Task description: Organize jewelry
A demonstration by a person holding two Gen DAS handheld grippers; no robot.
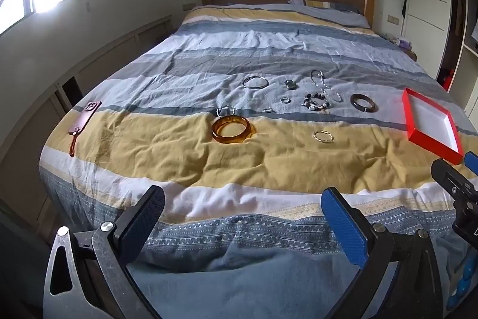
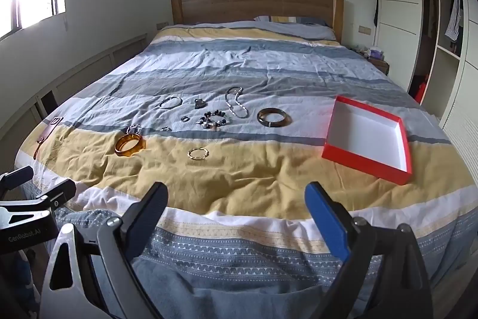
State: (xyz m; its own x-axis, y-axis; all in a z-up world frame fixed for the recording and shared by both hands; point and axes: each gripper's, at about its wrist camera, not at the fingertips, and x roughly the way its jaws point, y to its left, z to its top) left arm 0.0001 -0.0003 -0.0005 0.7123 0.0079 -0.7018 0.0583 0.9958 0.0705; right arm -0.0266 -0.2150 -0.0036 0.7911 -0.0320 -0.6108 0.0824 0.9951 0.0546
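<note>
Both tools are hanging out at the foot of the bed [image 1: 185, 157], just past the edge of the striped duvet, and both are sitting wide open with nothing between the fingers. Left tool [image 1: 243, 214] is pointing at the yellow stripe, right tool [image 2: 236, 211] is doing the same a bit further right.

Off on the left edge of the bed a phone [image 1: 89, 117] is lying flat. The wooden headboard [image 2: 257, 5] is sitting way at the back. Nothing is standing between the tools and the jewelry, just wrinkled fabric.

The jewelry is all lying well ahead of the tools, mid-bed. The amber bangle [image 1: 231, 129] is nearest the left tool, with a gold ring [image 2: 197, 153] to its right on the same yellow stripe. Further back a dark bangle [image 2: 273, 117], a bead bracelet [image 2: 213, 120], a chain [image 2: 236, 105] and a silver bangle [image 1: 254, 82] are spread over the grey stripe. The red box [image 2: 369, 160] is sitting open on the right, ahead of the right tool.
</note>
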